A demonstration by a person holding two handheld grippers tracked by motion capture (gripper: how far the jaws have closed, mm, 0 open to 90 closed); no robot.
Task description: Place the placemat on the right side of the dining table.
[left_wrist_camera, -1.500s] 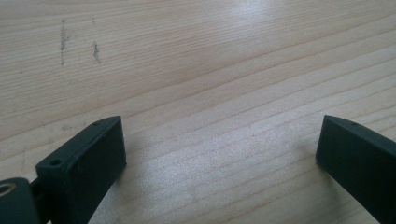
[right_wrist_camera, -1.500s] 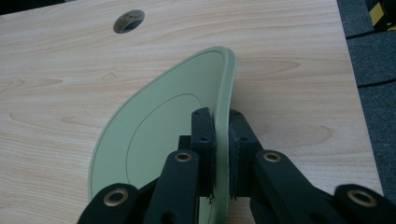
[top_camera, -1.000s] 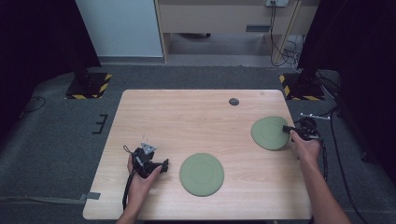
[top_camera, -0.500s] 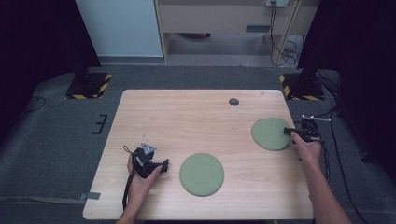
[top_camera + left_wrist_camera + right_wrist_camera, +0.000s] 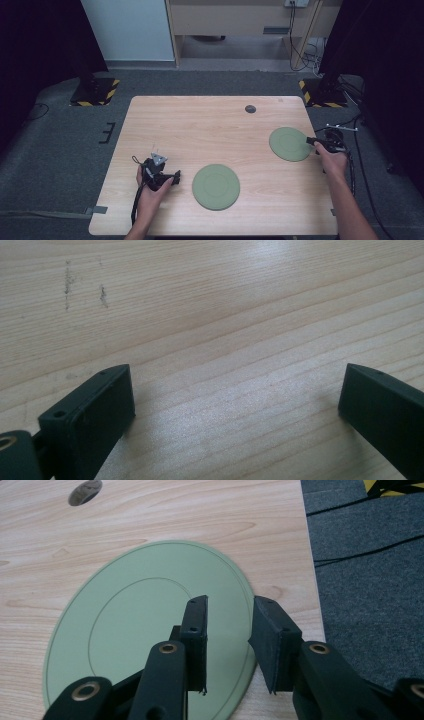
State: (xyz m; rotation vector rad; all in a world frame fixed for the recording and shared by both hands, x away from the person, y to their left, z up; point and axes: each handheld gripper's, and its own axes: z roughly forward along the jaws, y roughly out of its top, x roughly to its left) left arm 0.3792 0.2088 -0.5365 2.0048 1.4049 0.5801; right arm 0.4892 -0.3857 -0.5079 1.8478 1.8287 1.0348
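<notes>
In the high view, the right gripper (image 5: 314, 142) is sitting at the right edge of the counter (image 5: 200, 125), its tip at the near rim of the far green plate (image 5: 290, 144). Its jaws have just been opening, so my reading is that this plate is being let go where it is lying, flat and close to the counter's right edge. The second green plate (image 5: 216, 186) is lying flat near the front middle, well apart from the first. The left gripper (image 5: 172, 176) is resting just to the left of it, pointing toward it but not touching. A small dark hole (image 5: 250, 108) is showing near the back edge, clear of both plates. Nothing is standing between either gripper and its plate.

In the left gripper view, the jaws are standing wide apart over bare wood, holding nothing. If the near plate is next, that hand is needing to slide toward the rim and get one jaw under the thin edge, which looks awkward on a flat plate.

In the right gripper view, the right gripper (image 5: 229, 645) is showing its jaws parted: one is hanging over the green plate (image 5: 130, 630), the other outside the rim over the wood, and the pads are not pressing on the plate. The counter's edge and grey floor (image 5: 370, 580) are lying just beyond, so any pull back is calling for care not to drag the plate off.
</notes>
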